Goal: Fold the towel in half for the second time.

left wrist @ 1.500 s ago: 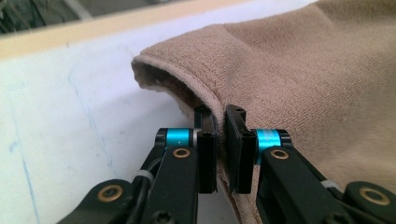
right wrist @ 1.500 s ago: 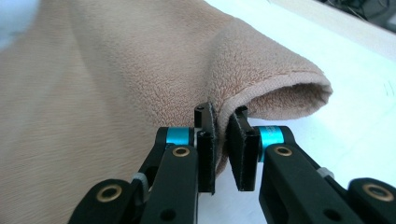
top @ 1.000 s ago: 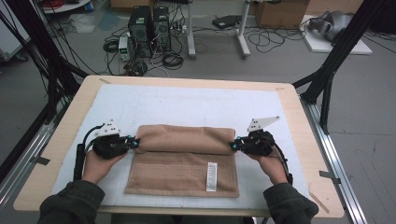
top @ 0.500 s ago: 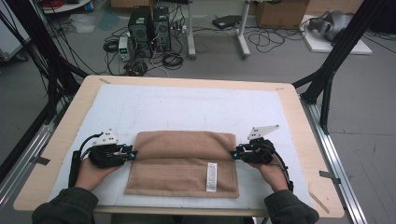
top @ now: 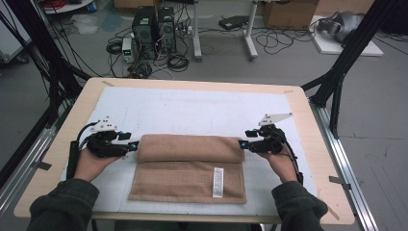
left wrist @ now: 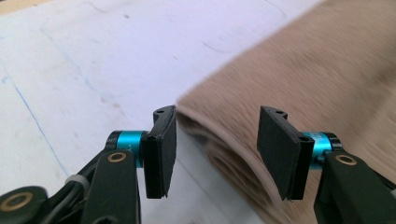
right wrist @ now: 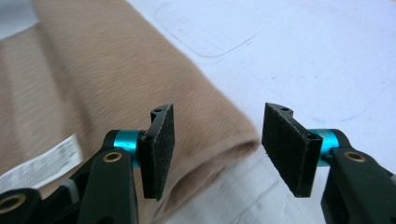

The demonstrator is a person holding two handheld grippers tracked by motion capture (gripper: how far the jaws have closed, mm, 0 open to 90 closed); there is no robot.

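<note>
Towel (top: 187, 168), tan and folded, lies on the white mat (top: 192, 108) at the near middle of my table (top: 300, 115), its far part doubled over into a soft roll that runs from side to side, its flat lower layer reaching toward me with a white care label (top: 218, 182) near its right end. My left gripper (top: 130, 146) sits at the roll's left end and my right gripper (top: 244, 144) at its right end, both low over the mat. In the left gripper view my jaws have just been opening and now stand spread, the roll's rounded end (left wrist: 205, 126) lying between and beyond them with neither pad pressing on it. In the right gripper view the jaws have likewise just been opening and stand apart; the roll's end (right wrist: 233, 135) lies between them, nearer the left pad, and I cannot tell whether it brushes that pad. Beyond the roll the mat stretches bare to the table's far edge, with open mat also outside each hand. The towel's near edge lies just short of the mat's near edge.
</note>
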